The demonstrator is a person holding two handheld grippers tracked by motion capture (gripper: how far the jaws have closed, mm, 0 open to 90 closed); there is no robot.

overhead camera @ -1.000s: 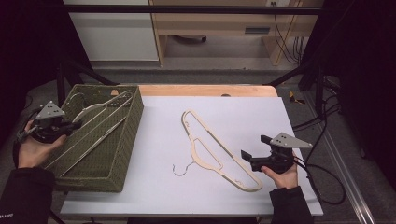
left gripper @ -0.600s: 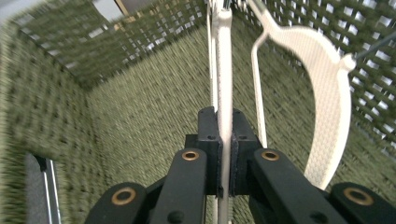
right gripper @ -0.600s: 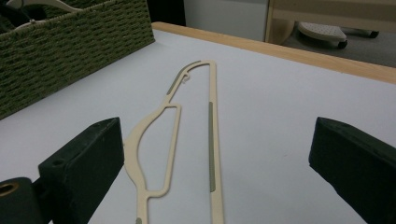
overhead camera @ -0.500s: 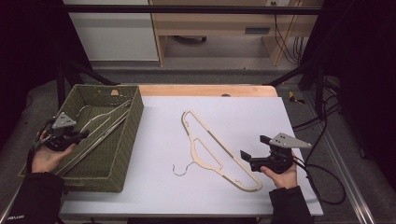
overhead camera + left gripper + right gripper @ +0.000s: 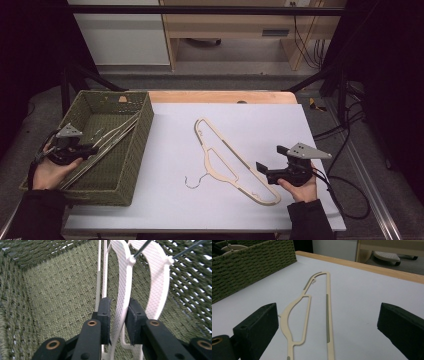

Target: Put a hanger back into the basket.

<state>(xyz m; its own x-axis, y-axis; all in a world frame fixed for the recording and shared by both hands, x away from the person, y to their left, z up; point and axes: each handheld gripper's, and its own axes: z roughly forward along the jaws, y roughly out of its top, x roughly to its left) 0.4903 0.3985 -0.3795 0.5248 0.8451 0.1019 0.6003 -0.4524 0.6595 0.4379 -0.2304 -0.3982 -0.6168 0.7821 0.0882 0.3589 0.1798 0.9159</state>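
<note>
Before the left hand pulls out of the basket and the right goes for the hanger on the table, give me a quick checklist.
1. Left gripper jaws just opening, white hanger between them: release cannot tell.
2. White hanger inside basket: ok.
3. Right gripper jaws open: ok.
4. Beige hanger flat on table, untouched: ok.
5. Right jaws facing beige hanger: ok.

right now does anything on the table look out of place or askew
One beige hanger lies alone and diagonal on the white tabletop, while the other hangers sit slanted in the green woven basket. Nothing looks damaged or spilled.
</note>
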